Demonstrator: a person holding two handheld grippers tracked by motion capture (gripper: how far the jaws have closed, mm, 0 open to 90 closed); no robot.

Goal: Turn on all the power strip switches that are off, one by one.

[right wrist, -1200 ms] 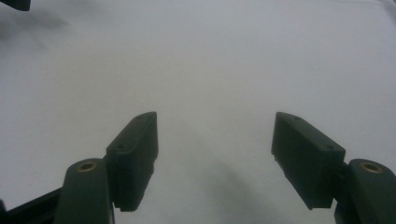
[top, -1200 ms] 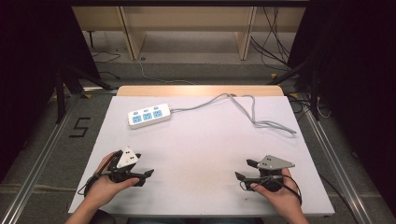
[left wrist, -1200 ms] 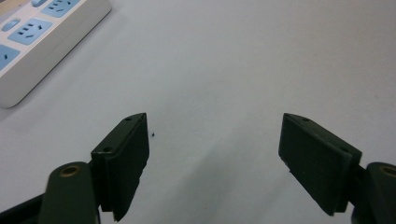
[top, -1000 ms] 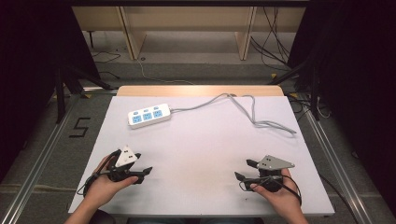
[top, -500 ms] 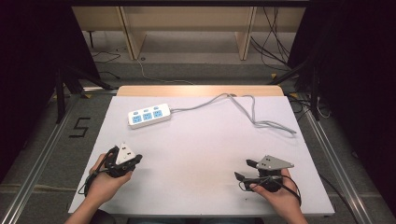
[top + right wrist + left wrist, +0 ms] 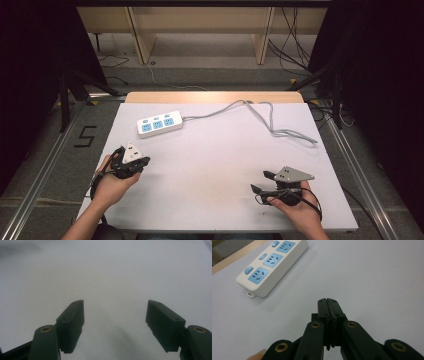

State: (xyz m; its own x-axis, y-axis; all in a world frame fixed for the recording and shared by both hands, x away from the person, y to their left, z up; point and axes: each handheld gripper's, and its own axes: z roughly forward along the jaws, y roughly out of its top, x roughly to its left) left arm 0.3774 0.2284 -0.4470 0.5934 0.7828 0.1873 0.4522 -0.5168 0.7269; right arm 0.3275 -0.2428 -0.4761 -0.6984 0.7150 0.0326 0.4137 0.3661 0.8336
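Note:
A white power strip [image 6: 159,124] with three blue sockets lies at the back left of the white table [image 6: 220,160]; its grey cable [image 6: 260,112] curls off to the right. The strip [image 6: 270,263] lies ahead and to the left in the left gripper view. My left gripper [image 6: 143,162] is at the table's left side, short of the strip. Its jaws have just closed and are now shut, pads together with nothing between them [image 6: 328,302]. My right gripper [image 6: 261,182] rests low at the front right, open and holding nothing [image 6: 115,315].
The table's wooden back edge [image 6: 215,97] lies behind the strip. Wooden shelving and loose cables stand on the floor beyond. A "5" mark [image 6: 86,136] is on the floor to the left. Metal rails run along both sides.
The left gripper's jaws went from open to shut, and the hand moved up the table toward the power strip. The right gripper stayed where it was.

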